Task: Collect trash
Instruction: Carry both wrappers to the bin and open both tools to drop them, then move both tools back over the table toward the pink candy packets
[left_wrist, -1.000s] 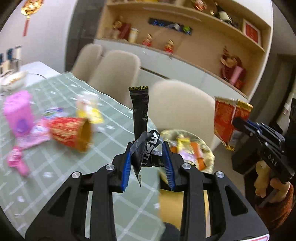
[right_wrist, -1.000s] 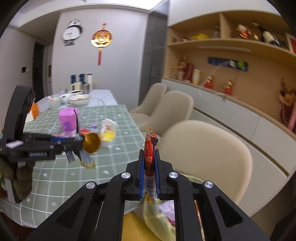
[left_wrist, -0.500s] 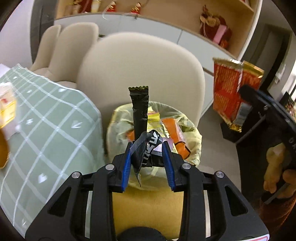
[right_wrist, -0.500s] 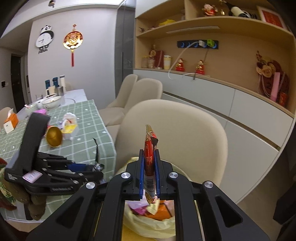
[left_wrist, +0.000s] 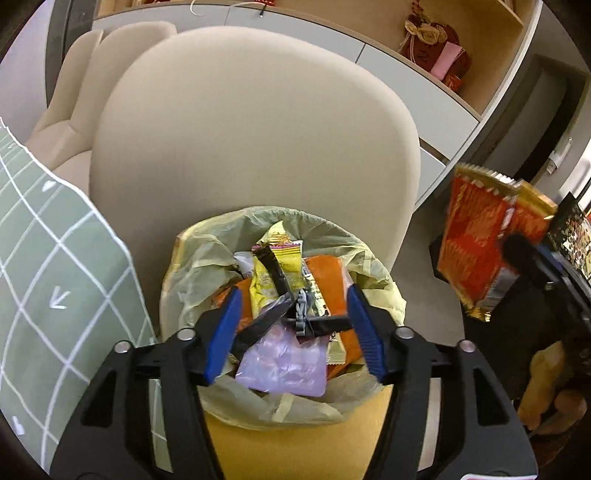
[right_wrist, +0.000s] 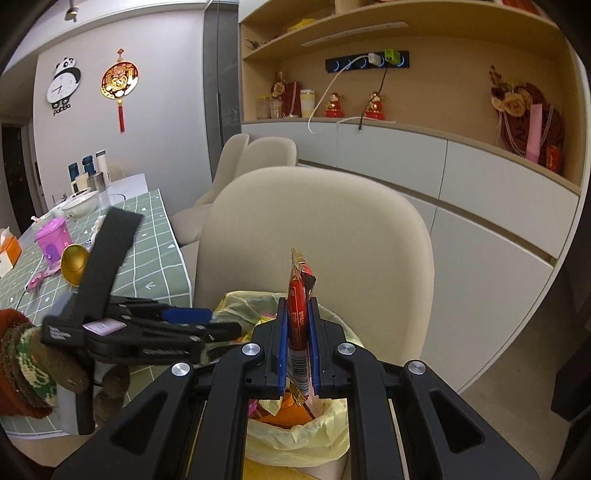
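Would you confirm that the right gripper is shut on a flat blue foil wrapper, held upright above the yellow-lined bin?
Not quite: the flat foil wrapper is red with gold edges, not blue; only the gripper's pads are blue. The right wrist view shows it, and the left wrist view shows its red face. The rest holds: the right gripper is shut on it, upright above the yellow-lined bin.

One bin (left_wrist: 384, 291) below the blue fingers (left_wrist: 225, 328), one black wrapper (left_wrist: 275, 277) dropping between them. One red wrapper (right_wrist: 300, 325) pinched. Three beige chairs (right_wrist: 317, 229), two red figurines (right_wrist: 334, 105) on the shelf beyond.
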